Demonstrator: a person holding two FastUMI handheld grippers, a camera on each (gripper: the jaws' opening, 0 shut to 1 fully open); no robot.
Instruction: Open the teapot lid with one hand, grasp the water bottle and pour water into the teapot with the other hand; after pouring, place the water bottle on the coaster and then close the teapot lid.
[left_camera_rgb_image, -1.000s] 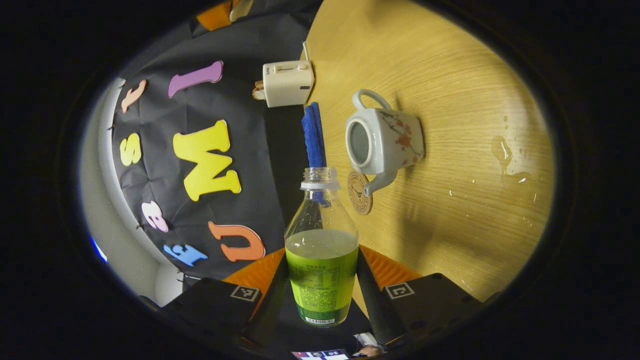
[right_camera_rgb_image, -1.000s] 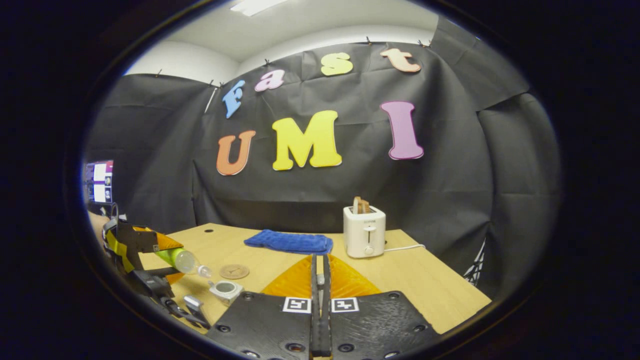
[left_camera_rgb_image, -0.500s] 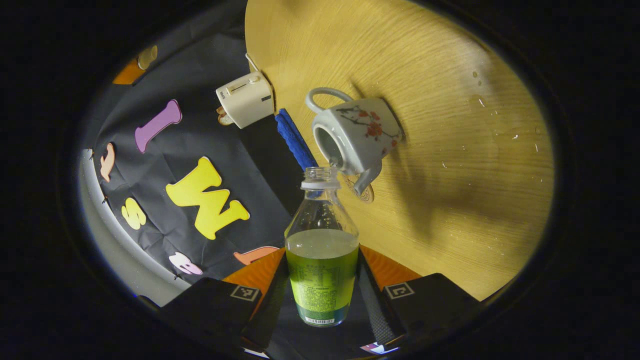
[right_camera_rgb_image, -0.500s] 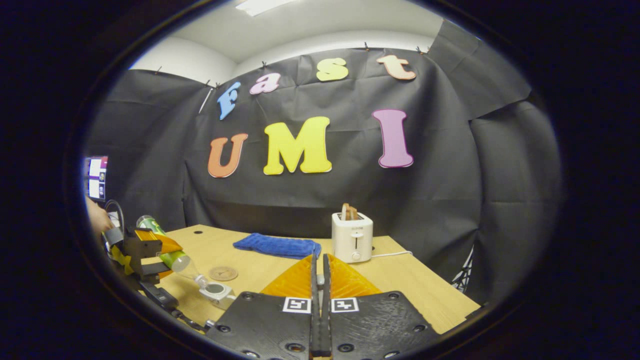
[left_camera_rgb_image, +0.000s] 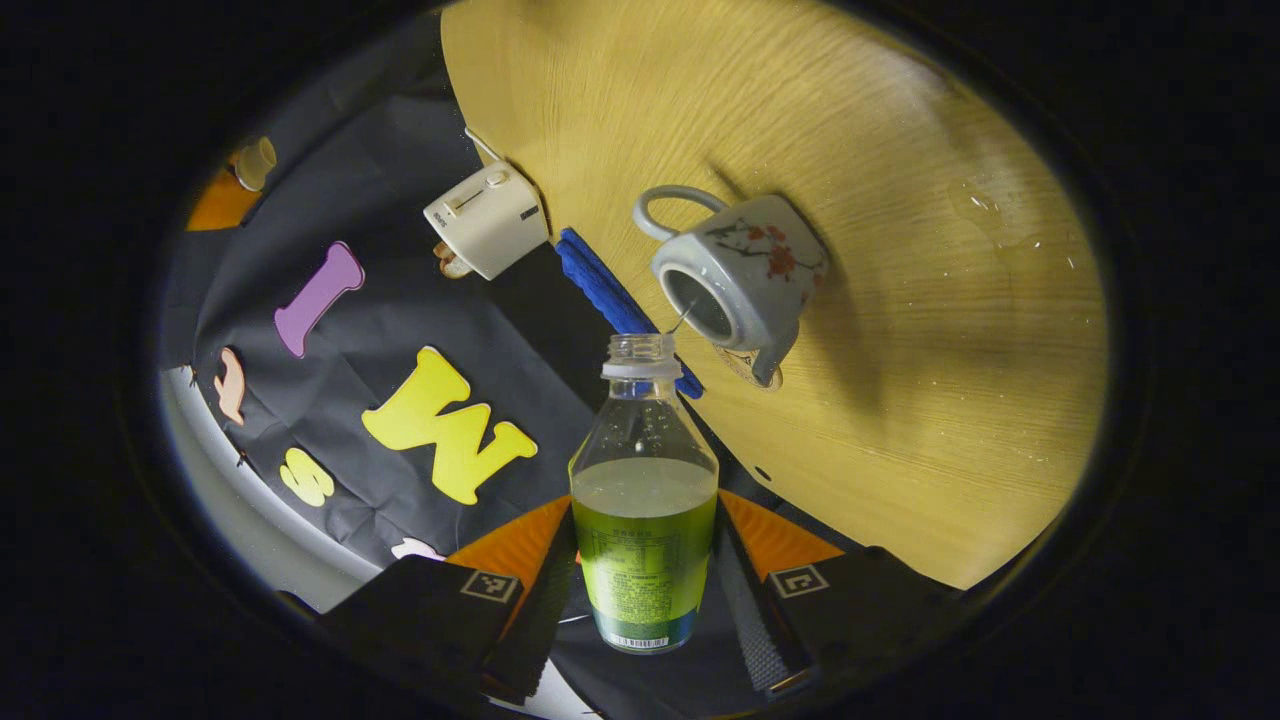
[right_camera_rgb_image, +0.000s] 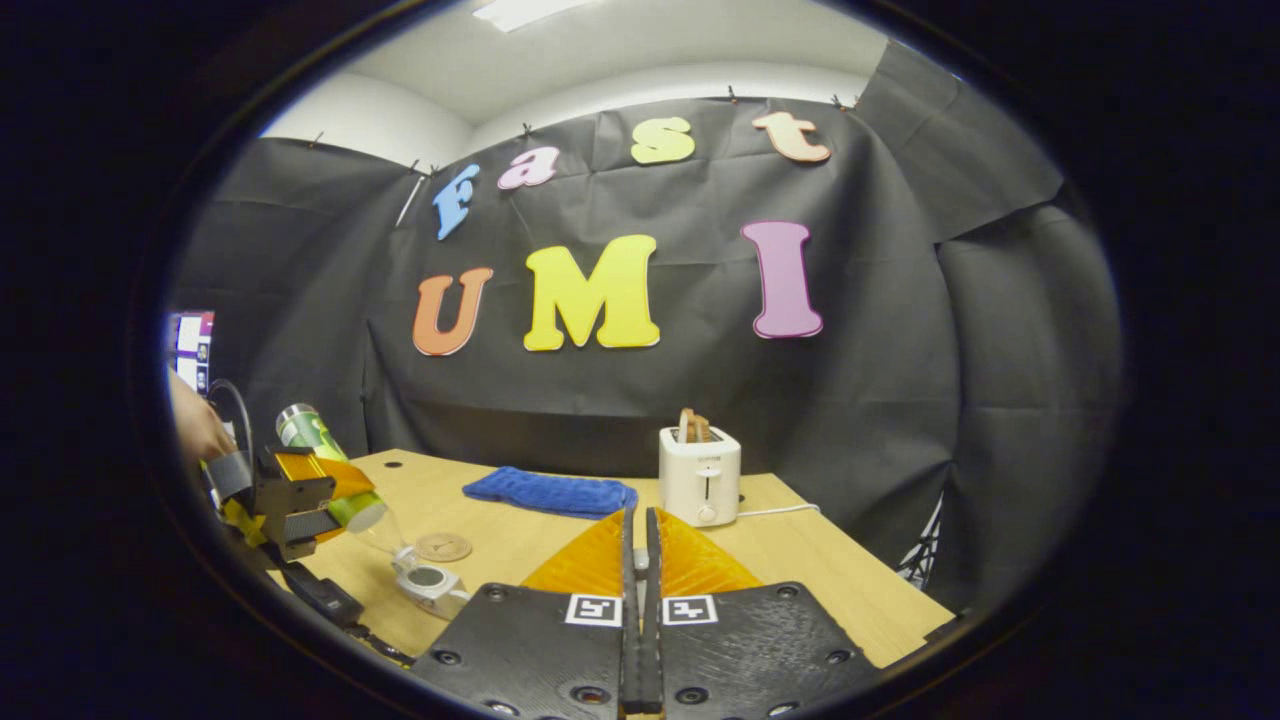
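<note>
My left gripper (left_camera_rgb_image: 645, 505) is shut on a clear water bottle (left_camera_rgb_image: 645, 520) with a green label, uncapped and tipped forward. A thin stream of water runs from its mouth into the open top of the white flowered teapot (left_camera_rgb_image: 745, 270), which stands lidless on the wooden table (left_camera_rgb_image: 900, 420). The round coaster (left_camera_rgb_image: 742, 366) peeks out beside the spout. In the right gripper view the teapot (right_camera_rgb_image: 428, 580), the coaster (right_camera_rgb_image: 443, 546), the tilted bottle (right_camera_rgb_image: 325, 462) and the left gripper (right_camera_rgb_image: 300, 495) sit low on the left. My right gripper (right_camera_rgb_image: 640, 520) is shut, raised above the table; I cannot see anything between its fingers.
A white toaster (right_camera_rgb_image: 699, 475) and a folded blue cloth (right_camera_rgb_image: 550, 492) stand at the table's back edge. Spilled water (left_camera_rgb_image: 1000, 215) glistens on the wood beyond the teapot. A hand (right_camera_rgb_image: 195, 425) holds the left gripper, with a monitor (right_camera_rgb_image: 190, 350) behind it.
The left gripper has tipped the bottle further and brought its mouth up to the teapot's opening; water now flows in. The right gripper has barely shifted.
</note>
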